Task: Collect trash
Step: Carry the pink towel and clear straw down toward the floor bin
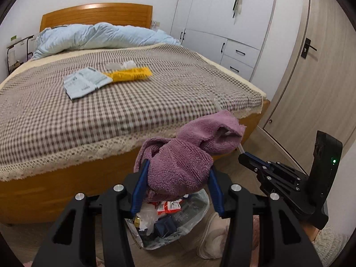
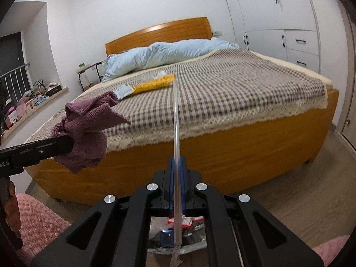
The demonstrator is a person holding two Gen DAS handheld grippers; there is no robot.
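My left gripper [image 1: 178, 169] is shut on a bunched purple cloth [image 1: 184, 155], held over a clear trash bag [image 1: 191, 222] on the floor that holds wrappers and packets. The same purple cloth [image 2: 86, 133] hangs at the left of the right wrist view. My right gripper [image 2: 177, 162] is shut on a long clear plastic straw [image 2: 176, 122] that sticks out ahead of the fingers and reaches back over the trash bag [image 2: 195, 242]. On the checked bed cover [image 1: 111, 111] lie a yellow wrapper [image 1: 131, 74], a pale blue-white packet [image 1: 85, 82] and a bit of clear plastic [image 1: 120, 65].
The wooden bed frame [image 1: 66, 189] stands just ahead of both grippers. A light blue duvet [image 1: 100, 36] is heaped at the headboard. White wardrobes [image 1: 222, 22] and a door [image 1: 311, 77] are to the right. Pink rug [image 2: 37, 218] and a slipper [image 1: 213, 233] lie on the floor.
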